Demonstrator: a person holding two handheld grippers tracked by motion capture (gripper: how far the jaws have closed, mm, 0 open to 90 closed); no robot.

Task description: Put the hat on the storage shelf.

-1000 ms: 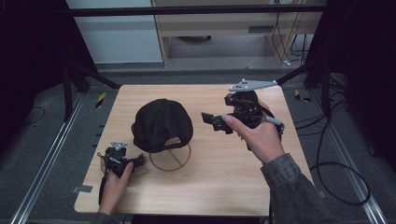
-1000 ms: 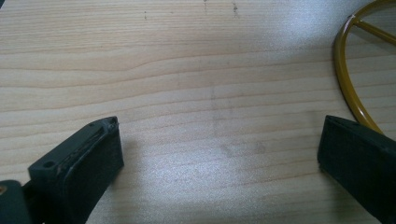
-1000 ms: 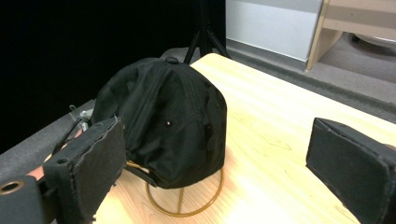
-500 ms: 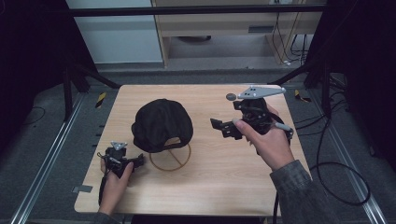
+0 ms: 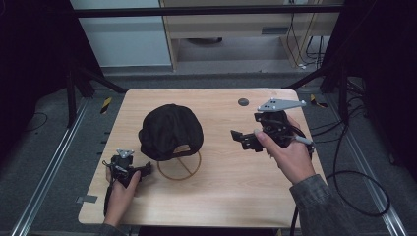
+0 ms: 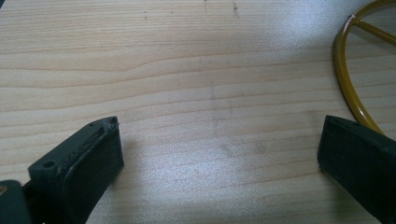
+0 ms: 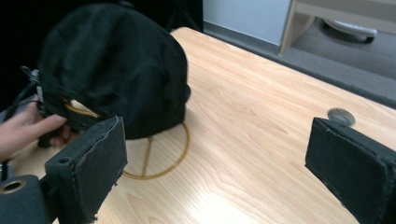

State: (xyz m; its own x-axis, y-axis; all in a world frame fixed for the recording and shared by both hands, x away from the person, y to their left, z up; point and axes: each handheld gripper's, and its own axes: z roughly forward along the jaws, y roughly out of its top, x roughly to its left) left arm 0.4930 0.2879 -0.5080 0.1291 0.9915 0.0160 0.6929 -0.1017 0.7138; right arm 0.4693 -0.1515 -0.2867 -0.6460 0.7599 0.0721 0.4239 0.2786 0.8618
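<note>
A black cap (image 5: 170,130) sits on a yellow wire stand (image 5: 180,163) at the middle of the wooden table (image 5: 236,196); the cap covers the top of the stand, and the stand's ring base, crossed by spokes, lies flat on the wood toward the person's side. In the right gripper view the cap (image 7: 112,65) rises at upper left, with the ring base (image 7: 161,154) showing below its edge. The left gripper (image 5: 145,170) lies low at the near left part of the table, held in the left hand (image 5: 119,189); its jaws point toward the ring base and end just beside it, apart from the cap. In the left gripper view the left gripper (image 6: 219,154) has its jaws spread wide over bare wood, with nothing between them; an arc of the yellow stand (image 6: 348,88) curves past the inner side of the right-hand jaw, and whether they touch cannot be told. The right gripper (image 5: 237,137) is held in the right hand (image 5: 290,157) above the right half of the table, well apart from the cap, its jaws pointing left toward it; a grey three-cornered plate tops it. In the right gripper view the right gripper (image 7: 215,158) stands wide open, empty, with table surface between the jaws. A small dark round disc (image 5: 243,102) lies on the table near its far edge.
</note>
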